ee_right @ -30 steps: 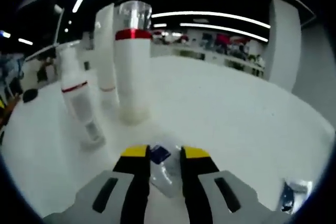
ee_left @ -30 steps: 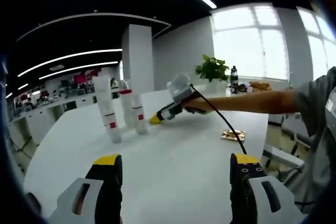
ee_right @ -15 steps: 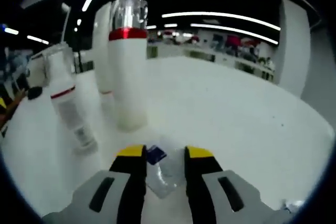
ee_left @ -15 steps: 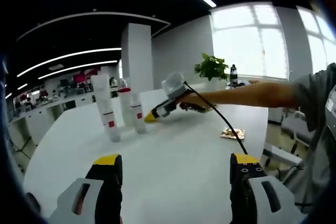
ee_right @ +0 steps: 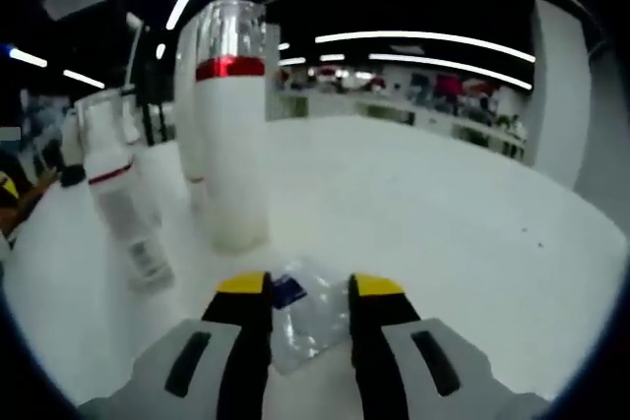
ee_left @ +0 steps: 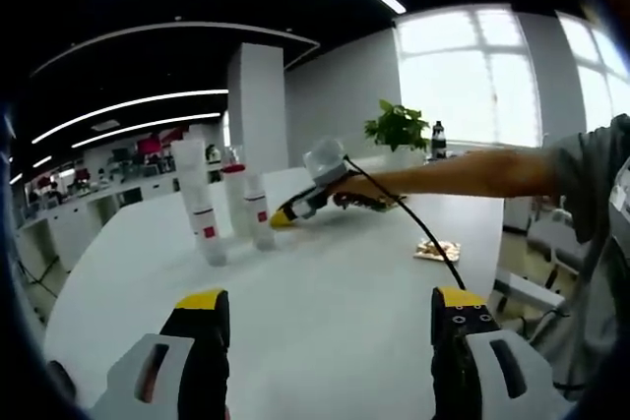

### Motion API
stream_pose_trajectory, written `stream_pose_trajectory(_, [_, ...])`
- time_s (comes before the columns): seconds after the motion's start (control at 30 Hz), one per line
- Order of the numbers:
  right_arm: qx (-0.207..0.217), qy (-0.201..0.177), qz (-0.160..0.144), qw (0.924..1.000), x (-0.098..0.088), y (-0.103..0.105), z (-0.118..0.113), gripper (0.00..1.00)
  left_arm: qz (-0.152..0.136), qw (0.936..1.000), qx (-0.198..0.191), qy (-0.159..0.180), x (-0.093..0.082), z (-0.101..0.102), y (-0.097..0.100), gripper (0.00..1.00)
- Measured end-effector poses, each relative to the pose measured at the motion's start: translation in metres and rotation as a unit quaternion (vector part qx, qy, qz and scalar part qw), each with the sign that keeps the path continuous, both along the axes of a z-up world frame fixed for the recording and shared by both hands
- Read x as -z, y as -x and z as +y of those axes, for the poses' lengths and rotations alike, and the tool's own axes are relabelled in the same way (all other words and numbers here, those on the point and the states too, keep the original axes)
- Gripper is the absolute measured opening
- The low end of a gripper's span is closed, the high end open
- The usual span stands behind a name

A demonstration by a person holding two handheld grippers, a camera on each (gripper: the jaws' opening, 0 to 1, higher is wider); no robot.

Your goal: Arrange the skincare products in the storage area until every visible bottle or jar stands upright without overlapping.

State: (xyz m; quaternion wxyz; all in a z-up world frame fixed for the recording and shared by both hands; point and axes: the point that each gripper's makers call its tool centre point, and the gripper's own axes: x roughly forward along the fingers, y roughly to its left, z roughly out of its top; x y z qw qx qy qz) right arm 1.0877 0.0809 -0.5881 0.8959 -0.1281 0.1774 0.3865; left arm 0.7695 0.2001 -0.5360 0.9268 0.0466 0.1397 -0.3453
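Bottles [ee_right: 231, 125] stand just beside our right gripper [ee_right: 303, 287], whose jaws clamp a clear packet [ee_right: 300, 317]; swinging it could topple them. Left gripper [ee_left: 325, 307] jaws gape, empty.

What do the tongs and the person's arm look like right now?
Left tongs: two black jaws capped yellow, on light grey housings with dark slots. Right tongs: same black jaws and yellow caps on grey bodies; from the left gripper view a black cable trails from them. The person wears a grey short sleeve.

White bottles [ee_right: 231, 135] wear red bands — the gripped clear packet [ee_right: 300, 317] shows seemingly blue print.
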Motion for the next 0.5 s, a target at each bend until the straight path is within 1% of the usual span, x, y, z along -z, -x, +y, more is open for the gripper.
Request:
stream_pose_trajectory(0.03, [0.006, 0.005, -0.001, 1.0, -0.001, -0.003, -0.003, 0.36, 0.001, 1.0, 0.0, -0.002, 0.001, 0.0, 0.0, 0.86])
stream_pose_trajectory(0.07, [0.017, 0.009, 0.0, 0.9998, -0.003, -0.005, -0.007, 0.37, 0.001, 1.0, 0.0, -0.003, 0.001, 0.0, 0.001, 0.86])
stream_pose_trajectory(0.13, [0.017, -0.007, 0.001, 0.9998, -0.011, -0.004, -0.008, 0.35, 0.0, 1.0, 0.0, -0.003, 0.0, 0.001, 0.001, 0.86])
stream_pose_trajectory(0.17, [0.012, -0.022, -0.002, 0.9997, -0.018, -0.001, -0.006, 0.35, -0.001, 1.0, -0.001, -0.003, -0.001, 0.001, 0.0, 0.86])
stream_pose_trajectory(0.23, [0.004, -0.021, -0.008, 0.9997, -0.028, 0.007, -0.007, 0.39, -0.004, 1.0, -0.004, 0.001, -0.003, 0.003, 0.0, 0.86])
stream_pose_trajectory(0.37, [-0.018, -0.024, -0.015, 0.9994, -0.049, 0.026, -0.01, 0.41, -0.003, 1.0, -0.006, 0.001, -0.003, 0.004, 0.0, 0.86])
stream_pose_trajectory(0.43, [-0.036, -0.014, -0.013, 0.9992, -0.055, 0.038, -0.011, 0.44, -0.002, 1.0, -0.004, 0.0, -0.001, 0.003, 0.001, 0.86])
stream_pose_trajectory(0.5, [-0.076, 0.021, 0.003, 0.9969, -0.053, 0.061, -0.011, 0.44, 0.0, 1.0, -0.002, -0.001, 0.0, 0.002, 0.002, 0.86])
